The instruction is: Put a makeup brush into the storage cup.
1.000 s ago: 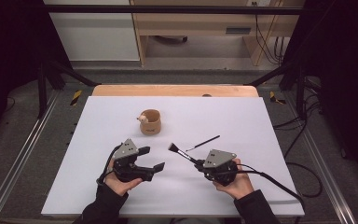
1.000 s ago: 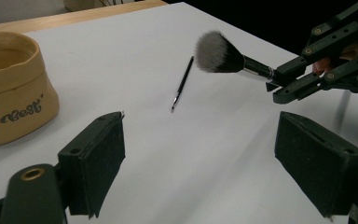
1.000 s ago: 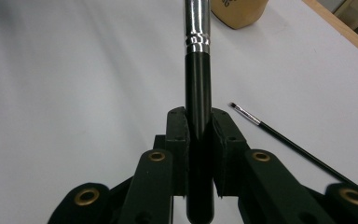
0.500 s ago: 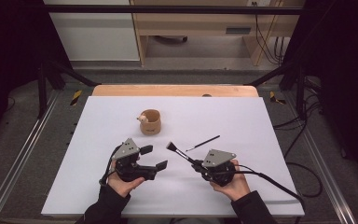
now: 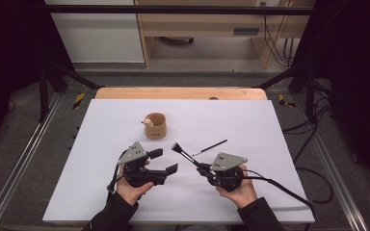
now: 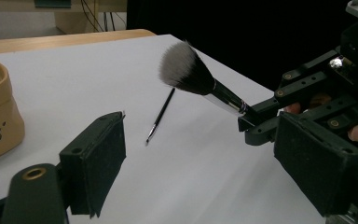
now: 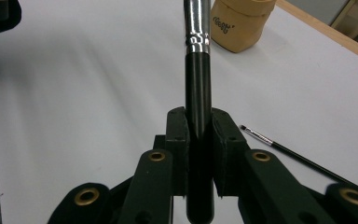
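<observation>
My right gripper (image 5: pixel 203 168) is shut on the black handle of a large makeup brush (image 5: pixel 183 153), whose grey-white bristle head points up and left, clear of the table. In the right gripper view the pads clamp the handle (image 7: pixel 198 107) near its end. To the brush's left, my left gripper (image 5: pixel 164 161) stands open with nothing between its fingers; its view has the brush head (image 6: pixel 182 69) ahead of its wide-apart jaws and the right gripper (image 6: pixel 256 125) farther off. A thin black liner brush (image 5: pixel 210 147) lies flat on the white table. A small tan cup (image 5: pixel 155 126) stands farther back.
The white table top (image 5: pixel 250 120) has open room at the right and back. Its wooden far edge (image 5: pixel 183 92) borders a gap toward shelving. Metal frame rails (image 5: pixel 24 159) run along both sides. A cable (image 5: pixel 279 185) trails from the right gripper over the table's right front.
</observation>
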`<state>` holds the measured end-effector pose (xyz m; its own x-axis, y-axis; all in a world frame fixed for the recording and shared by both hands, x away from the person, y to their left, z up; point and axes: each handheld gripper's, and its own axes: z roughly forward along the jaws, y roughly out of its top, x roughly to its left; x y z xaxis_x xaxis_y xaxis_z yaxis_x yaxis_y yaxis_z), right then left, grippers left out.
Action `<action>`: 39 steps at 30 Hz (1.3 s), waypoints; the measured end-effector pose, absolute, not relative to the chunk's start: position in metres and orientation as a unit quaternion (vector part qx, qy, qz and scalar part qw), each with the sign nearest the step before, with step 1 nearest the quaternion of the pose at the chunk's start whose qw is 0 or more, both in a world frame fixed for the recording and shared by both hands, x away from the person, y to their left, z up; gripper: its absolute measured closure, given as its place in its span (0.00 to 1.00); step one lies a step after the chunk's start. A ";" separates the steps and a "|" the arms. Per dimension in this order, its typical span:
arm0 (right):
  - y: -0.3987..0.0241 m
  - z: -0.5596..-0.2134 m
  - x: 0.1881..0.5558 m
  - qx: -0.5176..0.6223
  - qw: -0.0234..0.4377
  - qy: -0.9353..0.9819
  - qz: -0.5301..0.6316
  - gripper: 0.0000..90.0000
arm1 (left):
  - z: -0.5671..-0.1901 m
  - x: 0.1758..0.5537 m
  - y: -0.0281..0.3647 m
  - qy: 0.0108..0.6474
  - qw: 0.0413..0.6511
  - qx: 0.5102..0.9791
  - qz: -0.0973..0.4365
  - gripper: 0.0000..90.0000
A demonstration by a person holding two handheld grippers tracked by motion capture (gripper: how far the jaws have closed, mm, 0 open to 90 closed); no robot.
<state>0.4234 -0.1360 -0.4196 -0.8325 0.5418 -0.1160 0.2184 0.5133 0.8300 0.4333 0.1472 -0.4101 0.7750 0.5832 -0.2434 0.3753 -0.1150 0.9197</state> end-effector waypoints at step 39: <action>-0.129 -0.421 0.422 0.217 0.170 0.836 0.475 0.88 | -0.416 0.449 0.113 0.318 0.597 0.736 0.038 0.38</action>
<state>0.4220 -0.1288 -0.4212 -0.8479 0.5243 -0.0786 0.2008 0.4548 0.8676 0.4486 0.1125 -0.4161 0.7947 0.5138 -0.3232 0.4223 -0.0854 0.9024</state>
